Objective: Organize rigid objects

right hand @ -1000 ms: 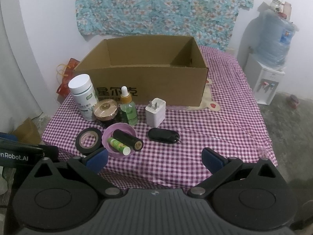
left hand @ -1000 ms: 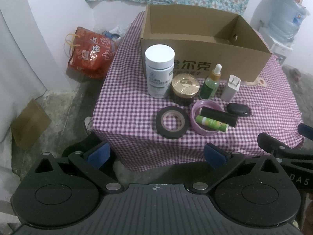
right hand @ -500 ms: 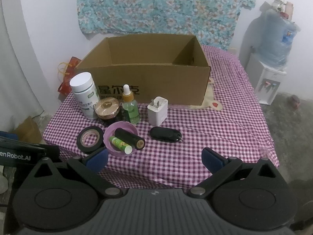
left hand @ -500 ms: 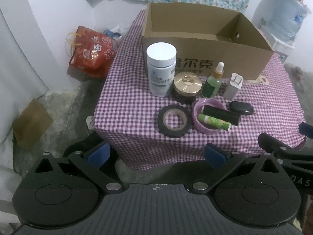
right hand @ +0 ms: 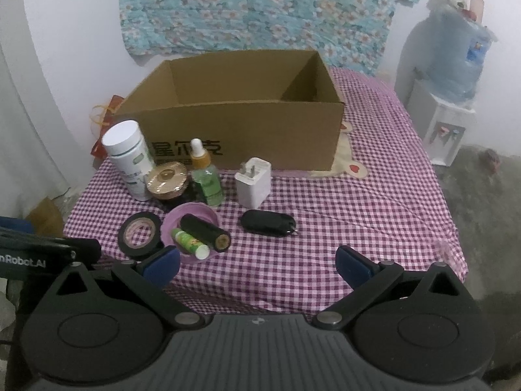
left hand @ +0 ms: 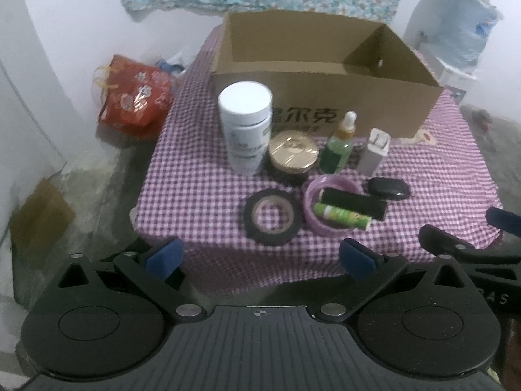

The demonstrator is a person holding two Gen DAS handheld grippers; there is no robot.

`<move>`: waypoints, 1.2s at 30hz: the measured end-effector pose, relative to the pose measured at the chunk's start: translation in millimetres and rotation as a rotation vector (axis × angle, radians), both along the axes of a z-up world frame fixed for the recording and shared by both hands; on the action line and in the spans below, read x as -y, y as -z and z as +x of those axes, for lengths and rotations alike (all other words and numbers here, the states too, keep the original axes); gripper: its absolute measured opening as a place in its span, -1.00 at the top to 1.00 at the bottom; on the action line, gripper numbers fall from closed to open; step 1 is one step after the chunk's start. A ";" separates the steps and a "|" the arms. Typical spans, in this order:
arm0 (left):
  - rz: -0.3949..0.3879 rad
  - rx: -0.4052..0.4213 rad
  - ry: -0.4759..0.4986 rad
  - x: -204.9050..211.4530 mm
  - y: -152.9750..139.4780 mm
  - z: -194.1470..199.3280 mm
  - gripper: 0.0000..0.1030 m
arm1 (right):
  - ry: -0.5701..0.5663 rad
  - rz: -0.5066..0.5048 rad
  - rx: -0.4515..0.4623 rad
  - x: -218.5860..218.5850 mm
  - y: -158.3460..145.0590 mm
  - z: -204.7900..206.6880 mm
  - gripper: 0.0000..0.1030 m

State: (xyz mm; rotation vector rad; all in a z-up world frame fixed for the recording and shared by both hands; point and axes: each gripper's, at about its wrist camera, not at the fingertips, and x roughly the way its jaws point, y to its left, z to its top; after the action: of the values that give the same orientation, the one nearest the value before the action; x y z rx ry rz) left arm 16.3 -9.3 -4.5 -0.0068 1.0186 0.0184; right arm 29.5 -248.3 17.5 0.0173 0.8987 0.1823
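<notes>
An open cardboard box (left hand: 325, 97) (right hand: 247, 137) stands at the back of a purple checked table. In front of it stand a white bottle (left hand: 246, 127) (right hand: 128, 156), a gold-lidded jar (left hand: 293, 154) (right hand: 166, 179), a green dropper bottle (left hand: 338, 148) (right hand: 205, 176) and a white charger (left hand: 374, 156) (right hand: 254, 182). Nearer lie a black tape roll (left hand: 273, 216) (right hand: 140, 234), a pink ring (left hand: 335, 184) (right hand: 192, 211) holding a black tube and a green stick, and a black key fob (left hand: 390, 189) (right hand: 268, 223). My left gripper (left hand: 260, 259) and right gripper (right hand: 257, 264) are open and empty, short of the table's front edge.
A red bag (left hand: 133, 96) lies on the floor left of the table. A water dispenser (right hand: 452, 97) stands at the right. A brown paper bag (left hand: 39, 218) leans at the lower left. The right gripper's finger (left hand: 456, 247) shows at the right of the left view.
Both grippers have moved closer to the table and tilted slightly; the objects look larger. Nothing on the table has moved.
</notes>
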 end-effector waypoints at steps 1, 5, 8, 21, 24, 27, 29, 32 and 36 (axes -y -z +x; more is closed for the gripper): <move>-0.001 0.007 0.010 2.2 -0.4 2.1 -0.99 | 0.003 0.000 0.000 2.0 1.1 1.7 -1.00; -0.018 0.026 0.054 10.0 0.8 12.1 -0.99 | 0.018 -0.001 0.008 13.3 3.6 10.1 -1.00; -0.031 0.046 0.096 18.0 2.8 21.0 -0.99 | 0.033 0.003 0.022 24.3 5.5 16.6 -0.98; -0.096 0.060 0.264 55.1 16.1 44.3 -0.98 | 0.078 0.067 0.002 49.7 20.2 35.2 -0.75; -0.095 0.051 0.271 58.6 19.3 46.6 -0.97 | 0.084 0.091 -0.006 56.2 24.3 38.3 -0.67; -0.095 0.040 0.279 63.4 22.6 47.4 -0.97 | 0.086 0.104 -0.009 60.3 27.1 40.3 -0.64; -0.090 0.029 0.287 65.7 24.4 47.8 -0.96 | 0.088 0.122 -0.015 63.4 28.7 42.0 -0.59; -0.081 0.011 0.299 67.4 27.5 47.5 -0.96 | 0.101 0.170 -0.028 72.1 30.6 43.4 -0.48; -0.088 0.003 0.300 65.9 30.4 44.0 -0.88 | 0.110 0.271 -0.048 85.6 36.0 43.0 -0.33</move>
State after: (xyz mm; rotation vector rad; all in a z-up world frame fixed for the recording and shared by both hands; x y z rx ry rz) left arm 60.3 -75.2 -34.8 0.0657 1.0086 -0.3004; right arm 72.5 -333.9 -18.5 0.3235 0.9134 0.2009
